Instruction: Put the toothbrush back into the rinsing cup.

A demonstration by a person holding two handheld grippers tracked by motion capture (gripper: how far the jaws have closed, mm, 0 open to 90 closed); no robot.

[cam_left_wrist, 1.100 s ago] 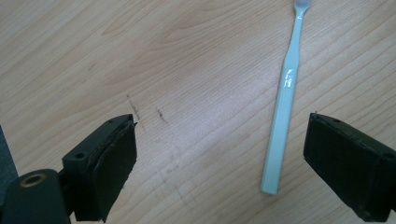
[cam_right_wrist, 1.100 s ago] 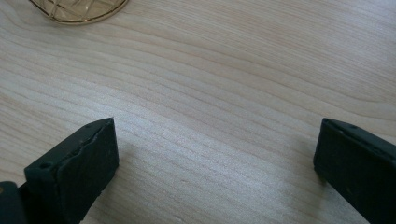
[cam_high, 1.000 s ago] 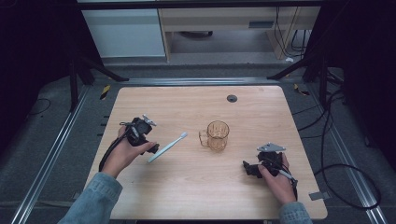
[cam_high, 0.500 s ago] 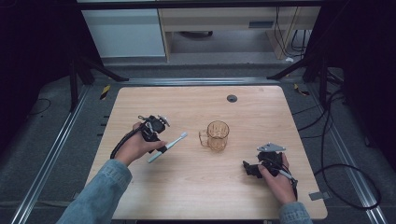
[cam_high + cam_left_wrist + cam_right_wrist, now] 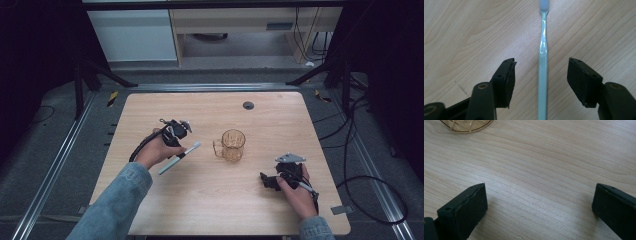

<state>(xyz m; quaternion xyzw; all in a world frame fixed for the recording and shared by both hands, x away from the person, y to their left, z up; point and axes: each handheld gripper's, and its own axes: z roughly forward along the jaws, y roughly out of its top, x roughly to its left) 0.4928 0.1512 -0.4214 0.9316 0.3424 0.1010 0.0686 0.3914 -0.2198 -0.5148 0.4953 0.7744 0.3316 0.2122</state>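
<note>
A pale green toothbrush (image 5: 180, 156) lies flat on the wooden table (image 5: 210, 205), head towards an amber glass mug (image 5: 232, 145). My left gripper (image 5: 176, 145) hovers over its handle. In the left gripper view the toothbrush (image 5: 543, 57) runs up between the two jaws, with a gap on each side; the left gripper (image 5: 541, 78) has just been closing and its pads do not touch the handle. My right gripper (image 5: 266, 181) rests low at the front right, open, with bare wood between its jaws (image 5: 539, 202). The mug's base (image 5: 466, 125) shows at the top left there.
A small dark round grommet (image 5: 248, 105) is set in the table near the far edge. Cables lie on the floor to the right of the table. Black stand legs rise at both far corners.
My left hand has moved right, from left of the toothbrush to over its handle. The right hand has stayed where it was.
</note>
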